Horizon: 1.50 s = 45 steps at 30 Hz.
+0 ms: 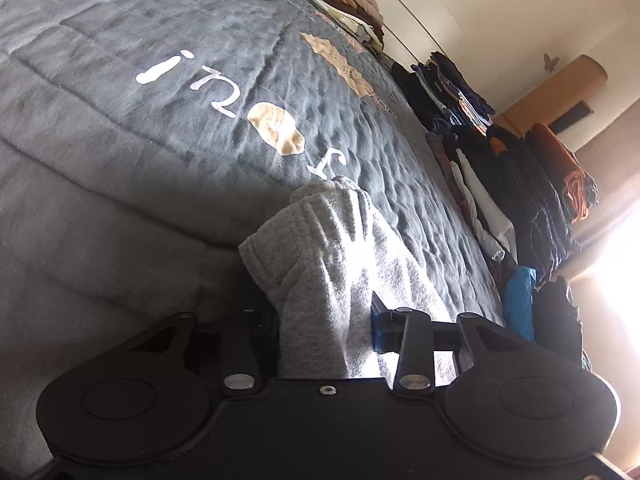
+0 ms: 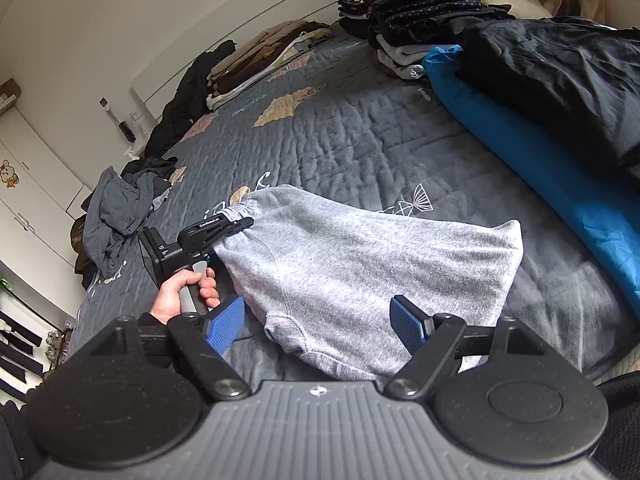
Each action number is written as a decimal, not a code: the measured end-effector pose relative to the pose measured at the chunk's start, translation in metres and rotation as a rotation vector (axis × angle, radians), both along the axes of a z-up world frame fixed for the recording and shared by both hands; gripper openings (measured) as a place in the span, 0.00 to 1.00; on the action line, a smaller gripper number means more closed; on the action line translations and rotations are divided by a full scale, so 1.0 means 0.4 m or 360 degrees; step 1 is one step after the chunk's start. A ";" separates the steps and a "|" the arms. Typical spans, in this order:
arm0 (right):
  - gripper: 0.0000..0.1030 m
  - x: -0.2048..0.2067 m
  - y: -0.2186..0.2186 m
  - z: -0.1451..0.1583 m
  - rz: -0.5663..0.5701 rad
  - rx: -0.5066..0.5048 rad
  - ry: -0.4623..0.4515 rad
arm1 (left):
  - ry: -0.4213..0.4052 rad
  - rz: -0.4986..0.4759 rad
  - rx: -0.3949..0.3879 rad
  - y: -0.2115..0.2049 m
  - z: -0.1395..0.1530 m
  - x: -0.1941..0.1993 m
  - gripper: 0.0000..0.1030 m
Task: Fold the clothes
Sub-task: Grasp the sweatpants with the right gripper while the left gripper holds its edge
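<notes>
Clamping the elastic waistband, the left tongs (image 2: pixel 236 225) held the grey shorts (image 2: pixel 360 264) at their left end, a hand (image 2: pixel 180 296) on the handle. The right tongs (image 2: pixel 318 322) stood apart above the crotch seam. The shorts lay on the quilted bed (image 2: pixel 360 128), long axis running left to right, waistband leftward, leg hem toward the blue garment (image 2: pixel 540 160).

Black grippers (image 2: pixel 318 326) (blue ribbed pads (image 2: pixel 224 324)); dark sleeve (image 2: pixel 150 320)
</notes>
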State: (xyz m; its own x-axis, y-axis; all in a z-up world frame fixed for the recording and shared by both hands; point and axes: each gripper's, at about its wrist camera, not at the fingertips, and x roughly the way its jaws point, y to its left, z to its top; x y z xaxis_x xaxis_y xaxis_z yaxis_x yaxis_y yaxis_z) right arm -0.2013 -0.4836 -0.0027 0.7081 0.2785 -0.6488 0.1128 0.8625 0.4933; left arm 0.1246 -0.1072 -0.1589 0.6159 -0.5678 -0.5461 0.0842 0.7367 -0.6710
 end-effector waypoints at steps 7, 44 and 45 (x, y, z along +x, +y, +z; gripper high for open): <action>0.77 -0.010 -0.042 -0.044 -0.0034 0.0028 0.0038 | -0.0010 -0.0006 -0.0001 -0.001 -0.010 -0.004 0.36; 0.66 0.196 -0.198 -0.264 0.0096 0.0312 0.0122 | -0.0084 -0.0037 0.0002 0.000 -0.024 -0.012 0.37; 0.66 0.210 -0.205 -0.292 0.0060 0.0279 0.0230 | -0.0084 -0.0037 0.0000 0.000 -0.024 -0.012 0.37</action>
State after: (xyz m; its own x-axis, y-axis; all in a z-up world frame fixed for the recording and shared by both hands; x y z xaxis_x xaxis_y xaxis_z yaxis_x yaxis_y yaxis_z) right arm -0.1173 -0.5656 -0.1193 0.5984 0.4204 -0.6820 0.1625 0.7698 0.6172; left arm 0.1200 -0.1072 -0.1684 0.6305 -0.5825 -0.5131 0.1370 0.7341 -0.6651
